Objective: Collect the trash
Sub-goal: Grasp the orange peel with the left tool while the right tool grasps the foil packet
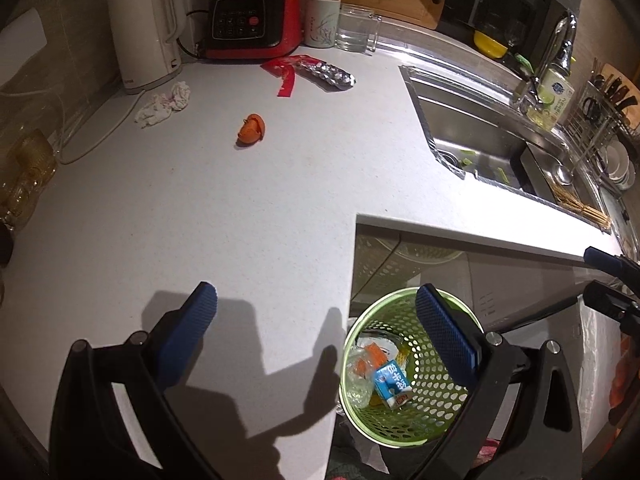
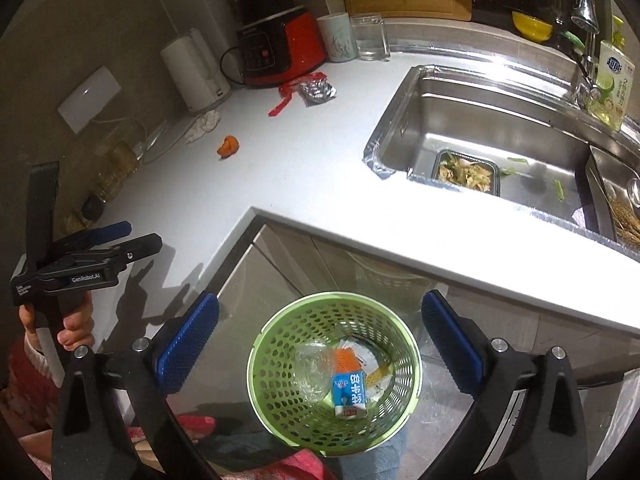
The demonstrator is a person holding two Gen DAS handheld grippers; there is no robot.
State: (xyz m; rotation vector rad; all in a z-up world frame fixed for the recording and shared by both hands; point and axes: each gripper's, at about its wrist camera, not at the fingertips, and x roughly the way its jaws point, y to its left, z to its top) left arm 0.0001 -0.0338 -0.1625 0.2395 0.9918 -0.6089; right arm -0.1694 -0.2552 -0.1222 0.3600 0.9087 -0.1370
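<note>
A green perforated bin (image 1: 424,408) (image 2: 280,392) stands on the floor below the counter corner. It holds a blue milk carton (image 2: 350,394), an orange wrapper and clear plastic. On the white counter (image 1: 200,200) lie an orange peel (image 1: 251,130) (image 2: 228,147), a crumpled tissue (image 1: 164,103) (image 2: 204,125), a red wrapper (image 1: 285,76) and a foil packet (image 1: 328,75) (image 2: 317,90). My left gripper (image 1: 316,308) is open and empty over the counter edge. My right gripper (image 2: 320,316) is open and empty above the bin.
A white kettle (image 1: 146,32), red blender base (image 1: 256,20), mug (image 1: 322,22) and glass (image 1: 356,28) stand at the back. The steel sink (image 2: 500,136) on the right holds a tray of food scraps (image 2: 466,174). Amber glasses (image 1: 24,172) stand at the left.
</note>
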